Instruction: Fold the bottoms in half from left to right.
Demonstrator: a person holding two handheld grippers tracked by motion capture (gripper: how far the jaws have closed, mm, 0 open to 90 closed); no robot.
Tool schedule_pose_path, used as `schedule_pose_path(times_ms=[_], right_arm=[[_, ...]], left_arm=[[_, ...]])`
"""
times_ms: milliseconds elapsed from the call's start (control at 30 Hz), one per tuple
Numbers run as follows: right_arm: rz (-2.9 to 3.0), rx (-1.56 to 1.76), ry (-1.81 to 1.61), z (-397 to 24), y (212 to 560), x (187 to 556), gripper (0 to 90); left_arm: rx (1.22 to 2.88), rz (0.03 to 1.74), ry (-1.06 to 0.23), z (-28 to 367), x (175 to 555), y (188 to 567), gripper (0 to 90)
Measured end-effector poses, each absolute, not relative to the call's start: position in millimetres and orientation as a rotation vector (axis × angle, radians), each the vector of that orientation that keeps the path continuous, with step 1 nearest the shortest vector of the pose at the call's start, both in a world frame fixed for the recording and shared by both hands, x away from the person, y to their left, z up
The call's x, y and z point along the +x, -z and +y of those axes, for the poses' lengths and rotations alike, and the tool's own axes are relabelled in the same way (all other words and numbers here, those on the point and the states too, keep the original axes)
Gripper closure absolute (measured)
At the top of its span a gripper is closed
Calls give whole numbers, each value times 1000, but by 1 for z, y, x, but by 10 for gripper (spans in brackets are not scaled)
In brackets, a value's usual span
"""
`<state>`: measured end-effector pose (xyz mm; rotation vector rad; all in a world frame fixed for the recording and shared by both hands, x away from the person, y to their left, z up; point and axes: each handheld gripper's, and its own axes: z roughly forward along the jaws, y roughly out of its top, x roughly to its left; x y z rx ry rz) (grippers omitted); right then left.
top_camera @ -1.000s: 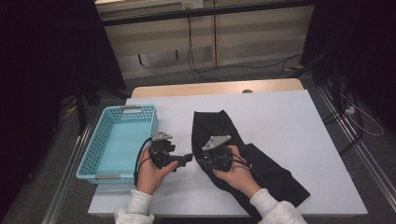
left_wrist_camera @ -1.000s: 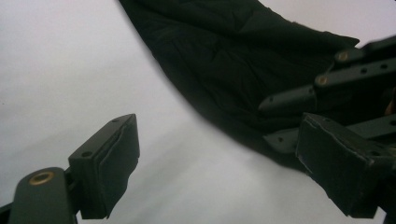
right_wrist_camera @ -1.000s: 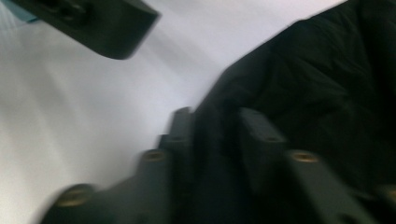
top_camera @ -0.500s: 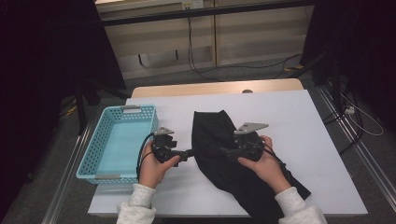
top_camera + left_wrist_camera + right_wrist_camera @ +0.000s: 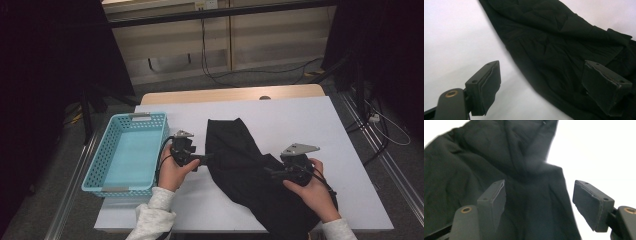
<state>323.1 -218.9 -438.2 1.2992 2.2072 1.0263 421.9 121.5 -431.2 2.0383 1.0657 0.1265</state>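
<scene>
We see crumpled black cloth (image 5: pixel 250 170) mid-bench, light-blue perforated plastic basket (image 5: pixel 125 152) at left; left tool (image 5: pixel 202 159) apart at cloth's left edge, right tool (image 5: pixel 270 172) just opened, apart over cloth, nothing clamped.

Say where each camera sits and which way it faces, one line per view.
High view: above the person's side, looking forward and down on the table, basket, black cloth, both hands and grippers.
Left gripper view: on the left gripper, looking along its open jaws at the cloth's edge.
Right gripper view: on the right gripper, open jaws over the cloth.
All three share the cloth and white tabletop.
</scene>
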Motion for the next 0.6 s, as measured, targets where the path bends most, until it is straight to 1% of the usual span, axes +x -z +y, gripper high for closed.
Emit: schedule_pose_path(times_ms=[367,600], right_arm=[[2145,1410,-974,-260,444,302,265],[2151,1458,-968,-261,453,303,267]], left_arm=[[2058,1054,-118,111,429,435,160],[2060,1052,-136,111,429,434,159]])
